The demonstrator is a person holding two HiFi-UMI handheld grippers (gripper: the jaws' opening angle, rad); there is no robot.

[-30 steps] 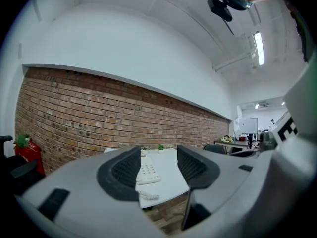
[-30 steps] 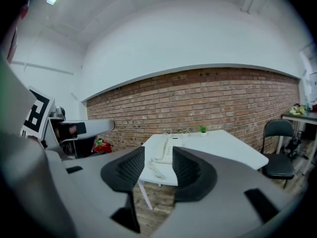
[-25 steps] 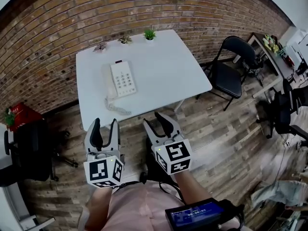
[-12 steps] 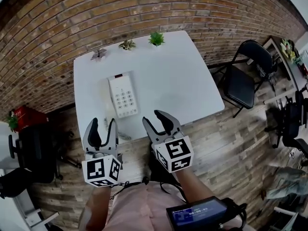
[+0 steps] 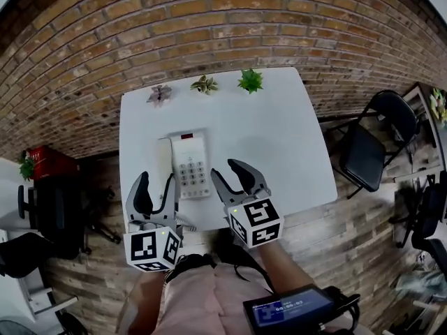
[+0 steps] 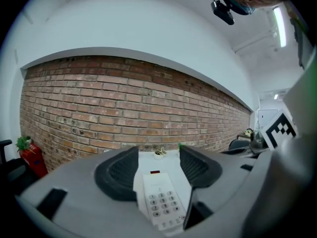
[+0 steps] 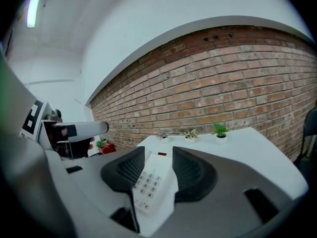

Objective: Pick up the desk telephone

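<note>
The white desk telephone [image 5: 190, 163] lies flat on the white table [image 5: 279, 138], its handset [image 5: 165, 160] in the cradle on its left side. My left gripper [image 5: 155, 185] hovers at the table's near edge, just short of the handset side. Its jaws are opening and nothing is between them. My right gripper [image 5: 229, 174] is open and empty by the phone's near right corner. In the left gripper view the telephone [image 6: 161, 205] shows beyond the gripper [image 6: 157, 158]. The right gripper view frames the telephone [image 7: 151, 182] past the gripper [image 7: 158, 157].
Three small potted plants [image 5: 204, 84] stand along the table's far edge against the brick wall [image 5: 209, 19]. A black folding chair [image 5: 367, 152] stands right of the table. A black office chair [image 5: 49, 215] and a red object [image 5: 45, 162] are at the left.
Both grippers have come forward from over the floor to the table's near edge. The telephone now lies right in front of them.
</note>
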